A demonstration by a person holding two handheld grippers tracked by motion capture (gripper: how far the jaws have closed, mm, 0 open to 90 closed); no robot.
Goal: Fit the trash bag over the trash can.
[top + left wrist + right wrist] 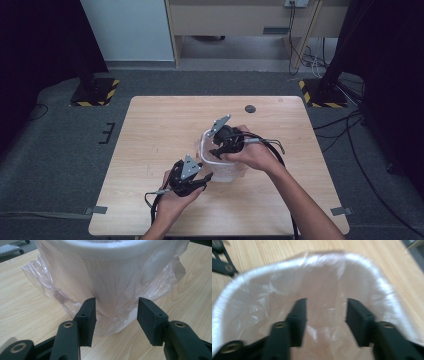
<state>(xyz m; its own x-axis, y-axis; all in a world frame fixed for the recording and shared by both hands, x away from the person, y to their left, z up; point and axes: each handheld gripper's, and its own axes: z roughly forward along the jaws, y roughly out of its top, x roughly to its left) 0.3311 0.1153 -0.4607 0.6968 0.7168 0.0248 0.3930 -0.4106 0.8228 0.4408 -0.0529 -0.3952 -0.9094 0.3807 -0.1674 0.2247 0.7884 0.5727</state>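
Observation:
A small white container point(225, 169) lined with a thin clear plastic bag stands near the middle of the wooden table point(160, 125). My left gripper point(204, 179) is open at the container's near left side. In the left gripper view its jaws point(116, 315) flank the lower wall of the container point(112, 277), where the loose bag point(47, 280) hangs down outside. My right gripper point(218, 151) is open and tilted down over the mouth. In the right gripper view its jaws point(325, 315) hover inside the bag-covered rim point(372, 275), holding nothing.
A dark round spot point(250, 108) marks the table's far side. Yellow-and-black striped stand bases point(95, 92) point(320, 94) sit on the floor beyond the far corners. Cables point(350, 130) run along the floor at the right. Part of the left gripper point(222, 263) lies outside the rim.

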